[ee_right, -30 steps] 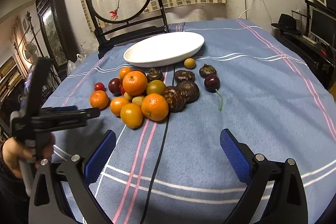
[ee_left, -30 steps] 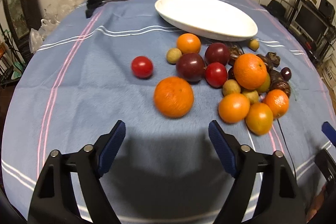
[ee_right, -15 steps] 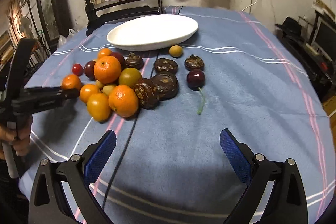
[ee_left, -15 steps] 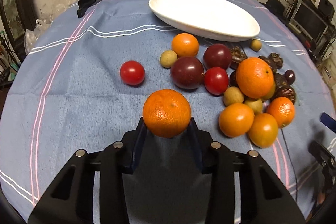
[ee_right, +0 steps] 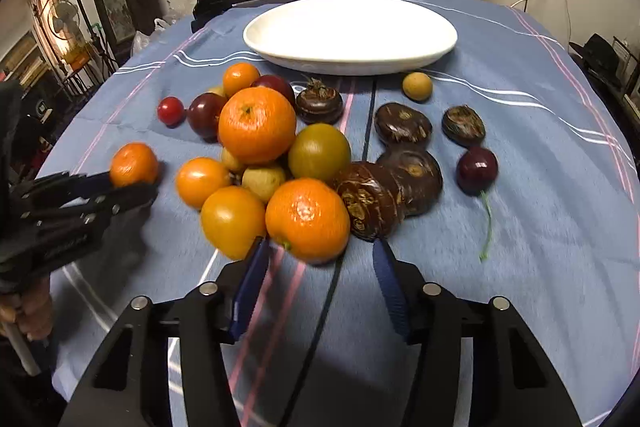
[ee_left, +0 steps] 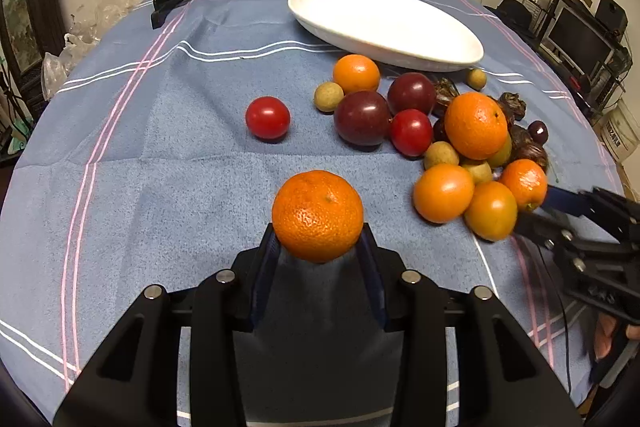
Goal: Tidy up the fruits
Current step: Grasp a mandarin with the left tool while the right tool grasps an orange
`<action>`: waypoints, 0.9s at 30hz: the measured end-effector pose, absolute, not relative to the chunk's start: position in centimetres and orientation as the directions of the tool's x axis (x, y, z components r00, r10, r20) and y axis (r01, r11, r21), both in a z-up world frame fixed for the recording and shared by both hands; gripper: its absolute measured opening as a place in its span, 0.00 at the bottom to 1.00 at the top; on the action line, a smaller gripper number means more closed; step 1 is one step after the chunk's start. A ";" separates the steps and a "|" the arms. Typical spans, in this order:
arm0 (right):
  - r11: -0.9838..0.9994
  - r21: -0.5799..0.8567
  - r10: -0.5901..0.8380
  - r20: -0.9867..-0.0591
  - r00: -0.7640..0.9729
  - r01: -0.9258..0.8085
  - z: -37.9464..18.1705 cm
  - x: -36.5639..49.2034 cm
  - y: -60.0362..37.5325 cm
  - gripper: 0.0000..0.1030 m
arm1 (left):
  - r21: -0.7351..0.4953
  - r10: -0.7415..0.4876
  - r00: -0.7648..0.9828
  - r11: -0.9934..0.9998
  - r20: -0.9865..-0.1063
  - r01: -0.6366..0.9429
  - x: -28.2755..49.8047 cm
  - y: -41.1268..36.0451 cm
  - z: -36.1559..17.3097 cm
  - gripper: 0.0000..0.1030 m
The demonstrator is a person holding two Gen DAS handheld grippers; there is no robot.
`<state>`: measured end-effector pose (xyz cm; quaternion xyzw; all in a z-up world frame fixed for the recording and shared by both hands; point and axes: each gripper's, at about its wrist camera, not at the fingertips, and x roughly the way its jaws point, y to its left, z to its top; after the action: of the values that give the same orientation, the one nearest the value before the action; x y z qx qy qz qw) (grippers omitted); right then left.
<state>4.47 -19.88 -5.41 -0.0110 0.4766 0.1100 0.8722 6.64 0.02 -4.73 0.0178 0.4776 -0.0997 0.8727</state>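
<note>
Left wrist view first: the left hand-held gripper [ee_left: 318, 247] was closed down on a mandarin [ee_left: 318, 215], blue pads pressed against both its sides, holding it over the blue striped cloth on the surface [ee_left: 160, 187]. Further out sat a lone cherry tomato [ee_left: 267, 117], and to its right the main fruit pile [ee_left: 460, 143] of oranges, dark plums, small tan fruits and some brown wrinkly ones. The white oval dish [ee_left: 386, 25] was beyond the pile with nothing in it. The right hand-held gripper [ee_left: 536, 211] came in from the right edge, its tip right by the nearest fruits of the pile.

Right wrist view: the right hand-held gripper [ee_right: 320, 251] was partly open, fingers either side of a front orange [ee_right: 307, 219] at the near edge of the pile. Couldn't tell whether the pads were actually touching it, things were a bit blurry there. The dish [ee_right: 350, 33] sat behind the pile. Off to the left you could see the other gripper [ee_right: 124, 183] with its mandarin [ee_right: 134, 164] clamped at the tip. A dark cherry with a green stem [ee_right: 477, 171] lay apart on the right.
</note>
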 end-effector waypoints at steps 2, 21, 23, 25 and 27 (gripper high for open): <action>0.974 0.091 0.185 -0.846 0.500 -0.206 -5.7 5.1 -19.5 0.43 | -0.063 -0.154 0.526 0.980 -0.836 0.188 6.7 0.0 -4.6 0.38; 0.969 0.069 0.196 -0.798 0.570 -0.237 -4.4 2.5 -20.3 0.72 | -0.027 -0.140 0.560 0.978 -0.817 0.206 6.2 -0.7 -3.5 0.38; 0.968 0.080 0.206 -0.794 0.572 -0.237 -4.3 2.9 -20.1 0.73 | -0.027 -0.138 0.560 0.979 -0.817 0.203 6.2 -0.6 -3.5 0.38; 0.962 0.109 0.235 -0.798 0.555 -0.250 -4.5 3.6 -19.7 0.68 | -0.023 -0.134 0.560 0.979 -0.818 0.200 6.2 -0.5 -3.5 0.38; 0.959 0.141 0.258 -0.796 0.547 -0.247 -4.6 3.9 -19.7 0.51 | -0.021 -0.132 0.563 0.980 -0.816 0.200 6.3 -0.4 -3.3 0.38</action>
<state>3.86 -19.69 -4.58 0.0062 0.4538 0.1436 0.8795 6.30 -0.41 -3.31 0.0367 0.4580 -0.0939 0.8832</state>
